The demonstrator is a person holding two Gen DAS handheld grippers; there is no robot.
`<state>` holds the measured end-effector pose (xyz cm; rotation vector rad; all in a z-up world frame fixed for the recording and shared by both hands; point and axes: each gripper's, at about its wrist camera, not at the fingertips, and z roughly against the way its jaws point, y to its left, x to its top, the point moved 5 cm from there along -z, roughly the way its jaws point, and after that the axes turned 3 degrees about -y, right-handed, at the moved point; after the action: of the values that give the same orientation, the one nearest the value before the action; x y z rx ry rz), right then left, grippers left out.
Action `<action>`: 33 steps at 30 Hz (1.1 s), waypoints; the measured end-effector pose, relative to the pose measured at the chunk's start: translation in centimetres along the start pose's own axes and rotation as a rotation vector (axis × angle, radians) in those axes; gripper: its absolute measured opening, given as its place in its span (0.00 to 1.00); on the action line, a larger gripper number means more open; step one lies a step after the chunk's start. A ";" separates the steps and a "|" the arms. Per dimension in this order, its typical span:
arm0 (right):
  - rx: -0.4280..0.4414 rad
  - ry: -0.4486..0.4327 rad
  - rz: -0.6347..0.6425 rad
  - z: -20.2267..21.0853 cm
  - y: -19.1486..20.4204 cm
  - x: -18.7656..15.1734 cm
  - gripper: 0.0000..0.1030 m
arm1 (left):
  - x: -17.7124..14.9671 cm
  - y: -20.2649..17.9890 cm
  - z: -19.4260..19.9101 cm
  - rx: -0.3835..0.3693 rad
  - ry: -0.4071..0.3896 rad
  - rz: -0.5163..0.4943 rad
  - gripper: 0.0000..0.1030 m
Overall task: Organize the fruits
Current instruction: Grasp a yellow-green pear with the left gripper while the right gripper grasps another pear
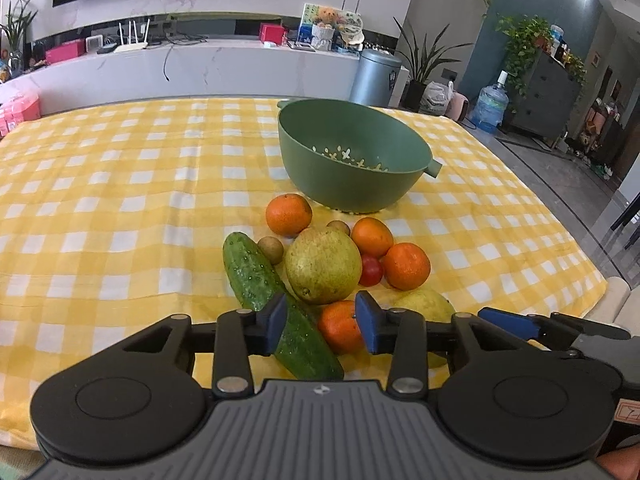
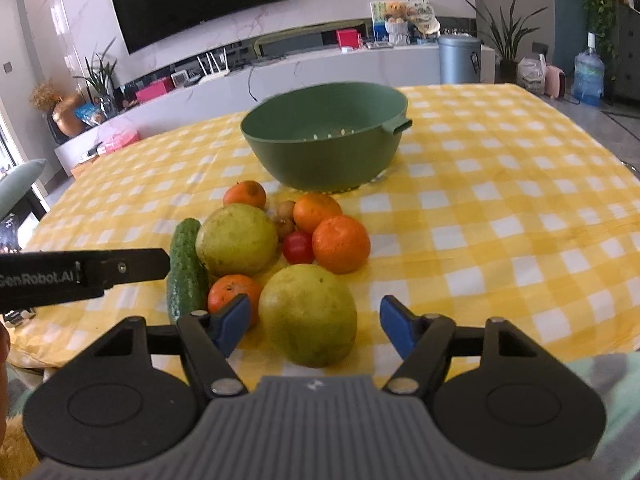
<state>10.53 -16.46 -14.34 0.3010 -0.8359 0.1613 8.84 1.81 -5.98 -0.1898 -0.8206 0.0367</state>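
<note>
A pile of fruit lies on the yellow checked cloth in front of an empty green colander bowl (image 1: 352, 152) (image 2: 326, 140). In the left wrist view my left gripper (image 1: 321, 322) is open above the near end of a cucumber (image 1: 276, 304) and a small orange (image 1: 340, 326), with a large pear (image 1: 323, 266) just beyond. In the right wrist view my right gripper (image 2: 315, 326) is open, its pads on either side of a second large pear (image 2: 308, 314) without touching it. Several oranges (image 2: 341, 244), a cherry tomato (image 2: 298, 247) and small brown fruits lie between.
The table (image 1: 100, 200) has its near edge just below the pile and its right edge beside the floor. My left gripper's arm (image 2: 80, 274) shows at the left in the right wrist view. A TV cabinet, bin and plants stand behind.
</note>
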 end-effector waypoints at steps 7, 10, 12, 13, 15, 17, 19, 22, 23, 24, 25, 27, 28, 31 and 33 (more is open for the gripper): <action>0.000 0.037 -0.004 -1.6 0.2 0.2 0.67 | 0.7 0.5 -2.1 -0.032 0.032 -0.020 0.54; -0.005 0.059 -0.015 -2.3 0.1 0.2 0.67 | 0.9 0.5 -2.9 -0.030 0.039 -0.041 0.58; 0.000 0.075 -0.032 -2.8 -0.1 0.2 0.66 | 1.1 0.5 -3.4 -0.038 0.047 -0.052 0.59; 0.006 0.083 -0.040 -3.0 -0.1 0.2 0.65 | 1.2 0.5 -3.7 -0.041 0.048 -0.055 0.62; 0.016 0.090 -0.048 -3.4 -0.2 0.2 0.64 | 1.3 0.6 -4.2 -0.042 0.053 -0.063 0.66; 0.025 0.097 -0.044 -3.6 0.0 0.2 0.64 | 1.4 0.5 -4.7 -0.044 0.058 -0.073 0.70; 0.033 0.102 -0.043 -3.8 0.1 0.1 0.64 | 1.5 0.6 -5.3 -0.039 0.061 -0.077 0.71; 0.046 0.095 -0.048 -4.0 0.2 0.2 0.61 | 1.6 0.8 -6.2 -0.041 0.068 -0.066 0.71; 0.046 0.092 -0.048 -3.9 0.2 0.1 0.61 | 1.6 0.8 -6.4 -0.041 0.065 -0.065 0.71; 0.047 0.090 -0.047 -3.8 0.1 0.1 0.61 | 1.7 0.7 -6.6 -0.042 0.063 -0.067 0.71; 0.047 0.088 -0.045 -3.8 0.2 0.1 0.61 | 1.6 0.6 -6.8 -0.044 0.065 -0.074 0.71; 0.048 0.083 -0.045 -3.9 0.2 0.2 0.61 | 1.6 0.4 -7.2 -0.044 0.062 -0.093 0.72; 0.050 0.082 -0.048 -3.9 0.1 0.2 0.61 | 1.5 0.2 -7.3 -0.044 0.064 -0.104 0.73; 0.052 0.075 -0.057 -3.9 0.0 0.1 0.61 | 1.3 -0.2 -7.8 -0.035 0.062 -0.141 0.74; 0.053 0.073 -0.057 -3.9 0.0 0.2 0.60 | 1.3 -0.2 -7.9 -0.044 0.061 -0.141 0.74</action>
<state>13.42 -15.22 -16.72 0.3663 -0.7510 0.1402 15.44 0.58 -10.29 -0.1739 -0.7727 -0.1189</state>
